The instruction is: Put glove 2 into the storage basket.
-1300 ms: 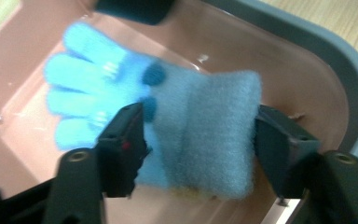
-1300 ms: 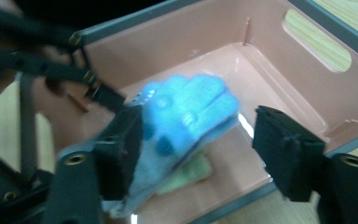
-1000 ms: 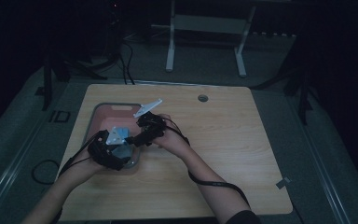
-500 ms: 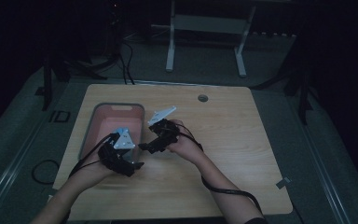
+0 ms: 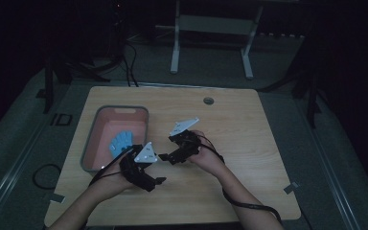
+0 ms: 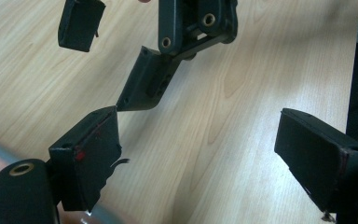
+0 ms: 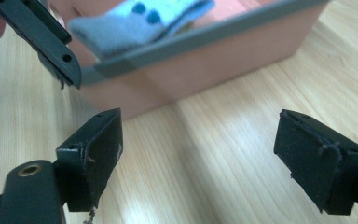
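A pink bin (image 5: pixel 90 143) with a grey rim stands on the left part of the wooden table (image 5: pixel 249 143). In it lies a light blue cloth (image 5: pixel 121 142) with darker blue dots. My left gripper (image 5: pixel 158 168) is over the table just right of the bin's near corner, open and holding nothing. My right gripper (image 5: pixel 168 149) hovers close beside it, also open and holding nothing. The right gripper view looks between my right gripper (image 7: pixel 214 161) jaws at the bin's wall (image 7: pixel 223 60) and the cloth (image 7: pixel 140 21). In the left gripper view, my left gripper (image 6: pixel 209 163) faces the right gripper (image 6: pixel 116 56) over bare wood.
A small round grommet (image 5: pixel 208 101) sits near the table's far edge. Beyond the table stand the white legs of a frame (image 5: pixel 175 43) on a dark floor. A black cable loop (image 5: pixel 45 175) lies left of the table. The table's right half is bare wood.
Both grippers have drawn back from over the bin to the table beside its near right corner. The blue cloth now lies uncovered in the bin.
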Available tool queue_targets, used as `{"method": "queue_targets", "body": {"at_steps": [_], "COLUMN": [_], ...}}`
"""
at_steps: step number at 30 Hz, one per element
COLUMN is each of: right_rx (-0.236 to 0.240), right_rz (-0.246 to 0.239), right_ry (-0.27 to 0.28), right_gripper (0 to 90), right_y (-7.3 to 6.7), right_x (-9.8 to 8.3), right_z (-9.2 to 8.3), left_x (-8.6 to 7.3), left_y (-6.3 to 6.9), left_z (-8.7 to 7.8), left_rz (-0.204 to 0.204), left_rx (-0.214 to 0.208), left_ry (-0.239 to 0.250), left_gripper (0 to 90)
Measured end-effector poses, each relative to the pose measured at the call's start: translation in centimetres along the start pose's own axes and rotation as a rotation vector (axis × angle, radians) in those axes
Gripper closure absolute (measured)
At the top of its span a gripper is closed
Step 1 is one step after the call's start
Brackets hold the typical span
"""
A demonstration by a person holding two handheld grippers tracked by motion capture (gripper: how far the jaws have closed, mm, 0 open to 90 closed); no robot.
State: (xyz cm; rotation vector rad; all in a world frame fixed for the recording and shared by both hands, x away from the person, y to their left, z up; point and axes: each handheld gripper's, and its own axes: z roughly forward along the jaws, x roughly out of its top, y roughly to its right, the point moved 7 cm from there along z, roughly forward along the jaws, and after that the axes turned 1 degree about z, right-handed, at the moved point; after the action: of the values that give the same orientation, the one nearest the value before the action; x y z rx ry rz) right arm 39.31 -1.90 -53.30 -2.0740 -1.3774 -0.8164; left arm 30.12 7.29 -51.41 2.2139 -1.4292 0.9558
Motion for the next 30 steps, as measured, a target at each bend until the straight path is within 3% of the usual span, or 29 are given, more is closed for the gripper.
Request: {"method": "queue_targets", "body": {"at_steps": [4,16,25,30], "right_rx": [0.025,0.025,0.030,0.038], "right_rz": [0.035,0.038,0.051,0.073], "right_ry": [-0.016,-0.013,-0.015,-0.011], "right_gripper": [16.7,15.1,15.1,15.1], "right_y": [0.0,0.3,0.5,0.7], "right_x": [-1.4,-4.9,-7.6,-9.2], "right_z": [-0.3,-1.1,-1.7,-2.2], "left_x": [0.3,0.5,0.1,-0.1], "left_y": [0.7,2.8,4.0,4.6], "left_z": [0.9,3.8,5.9,7.0], "left_rz": [0.005,0.036,0.022,0.038], "left_rx": [-0.009,-0.079,-0.128,-0.147], "left_ry": [0.018,0.033,0.020,0.020], "left_gripper": [14.7,14.1,14.3,14.4]}}
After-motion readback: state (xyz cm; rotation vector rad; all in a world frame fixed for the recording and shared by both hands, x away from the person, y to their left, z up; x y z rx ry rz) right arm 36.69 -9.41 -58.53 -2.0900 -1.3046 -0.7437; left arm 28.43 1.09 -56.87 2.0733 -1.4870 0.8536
